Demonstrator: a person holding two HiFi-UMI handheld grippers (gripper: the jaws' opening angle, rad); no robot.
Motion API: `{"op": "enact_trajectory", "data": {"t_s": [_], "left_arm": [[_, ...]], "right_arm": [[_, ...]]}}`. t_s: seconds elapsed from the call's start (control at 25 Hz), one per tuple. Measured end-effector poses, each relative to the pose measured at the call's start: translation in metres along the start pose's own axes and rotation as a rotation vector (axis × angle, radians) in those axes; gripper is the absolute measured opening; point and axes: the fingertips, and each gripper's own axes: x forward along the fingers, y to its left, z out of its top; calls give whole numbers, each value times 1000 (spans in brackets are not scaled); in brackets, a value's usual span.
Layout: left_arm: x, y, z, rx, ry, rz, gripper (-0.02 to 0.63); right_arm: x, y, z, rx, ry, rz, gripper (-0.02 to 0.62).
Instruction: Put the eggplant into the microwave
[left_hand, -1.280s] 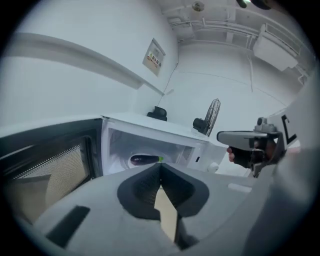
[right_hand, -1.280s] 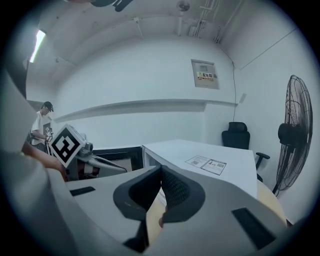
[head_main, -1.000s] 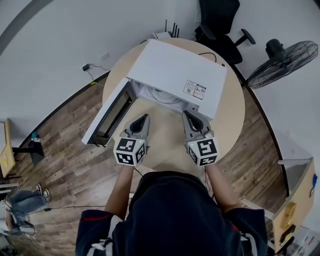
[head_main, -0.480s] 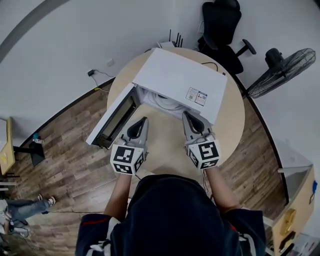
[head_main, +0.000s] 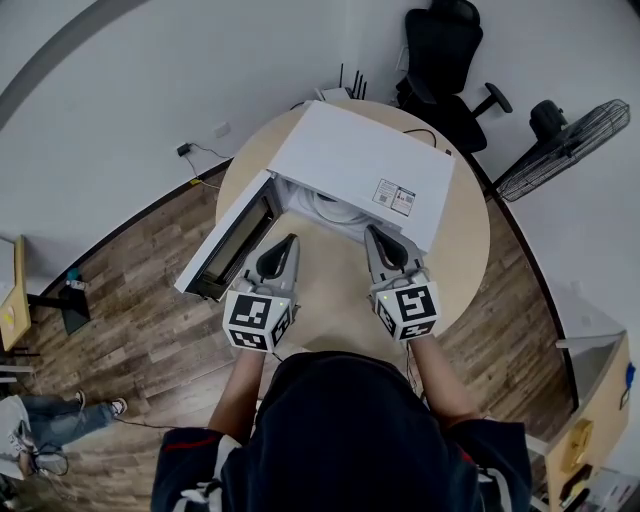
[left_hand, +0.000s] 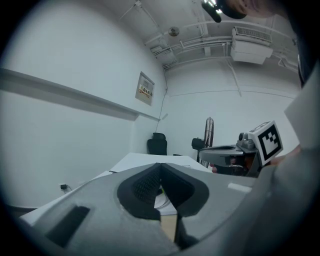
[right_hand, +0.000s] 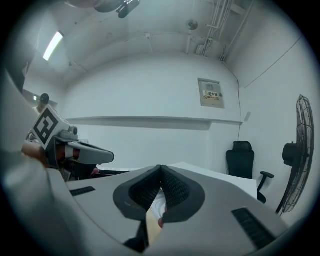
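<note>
The white microwave (head_main: 365, 160) stands on the round wooden table (head_main: 330, 290), its door (head_main: 232, 235) swung open to the left. A white turntable plate (head_main: 335, 205) shows just inside the opening; the rest of the cavity is hidden under the top. I see no eggplant plainly in any view. My left gripper (head_main: 290, 240) (left_hand: 160, 165) is held level in front of the opening, shut with nothing in it. My right gripper (head_main: 372, 232) (right_hand: 161, 167) is held beside it, also shut and empty. Each gripper view shows the other gripper off to the side.
A black office chair (head_main: 440, 40) and a standing fan (head_main: 565, 135) are behind the table on the right. A router (head_main: 335, 90) sits behind the microwave. The open door juts past the table's left edge. A person's legs (head_main: 40, 430) show at the lower left.
Both grippers have lifted a little in front of the microwave and stayed shut. The person at the lower left has shifted on the floor.
</note>
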Motion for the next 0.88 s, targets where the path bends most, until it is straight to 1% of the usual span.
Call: {"op": "enact_trajectory", "data": {"t_s": [0.28,0.88], "left_arm": [[1,1,6,3,-12,-5,17],[4,-3,12,-2,-27,-6,17]], "right_arm": [[1,-1,1,-2,-3,-11,11],[0,-2,1,-1,-4,-2,11]]}}
